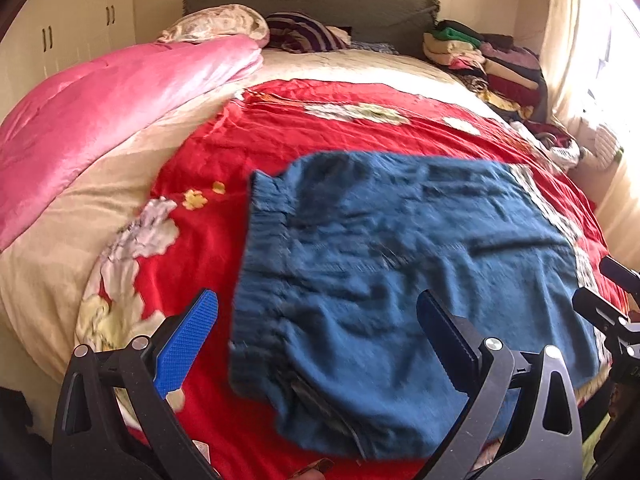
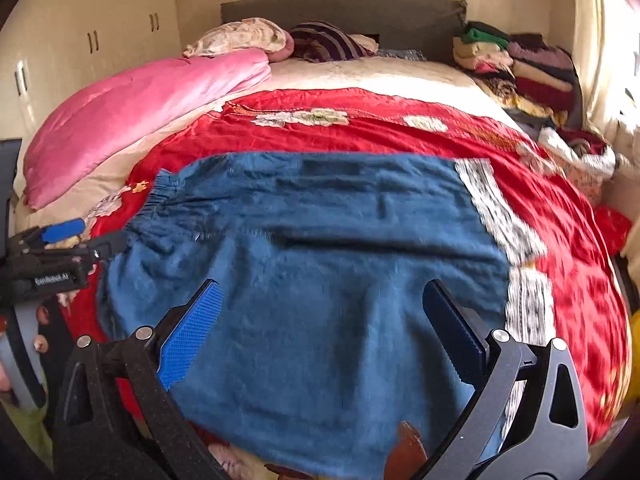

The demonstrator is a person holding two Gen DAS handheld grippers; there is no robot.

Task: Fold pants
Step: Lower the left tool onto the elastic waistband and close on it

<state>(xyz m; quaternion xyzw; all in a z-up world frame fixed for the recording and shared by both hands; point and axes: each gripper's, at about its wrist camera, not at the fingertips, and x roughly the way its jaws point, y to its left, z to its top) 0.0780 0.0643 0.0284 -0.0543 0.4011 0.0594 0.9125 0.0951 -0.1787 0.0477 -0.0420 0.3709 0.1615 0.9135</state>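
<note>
Blue pants (image 1: 384, 280) lie folded flat on the red flowered bedspread (image 1: 224, 148), elastic waistband (image 1: 260, 220) at the left. In the right wrist view the same pants (image 2: 320, 260) fill the middle, with white lace trim (image 2: 496, 216) along their right edge. My left gripper (image 1: 316, 340) hangs open just above the pants' near left part, nothing between its fingers. My right gripper (image 2: 320, 332) is open over the near middle of the pants, also holding nothing. The left gripper (image 2: 80, 236) shows at the left edge of the right wrist view, by the waistband.
A pink quilt (image 1: 104, 112) lies along the bed's left side. Pillows (image 1: 220, 24) rest against the grey headboard (image 1: 320, 0). Stacked folded clothes (image 1: 488, 64) run along the bed's right side by the bright window. Wardrobe doors (image 1: 60, 36) stand at the left.
</note>
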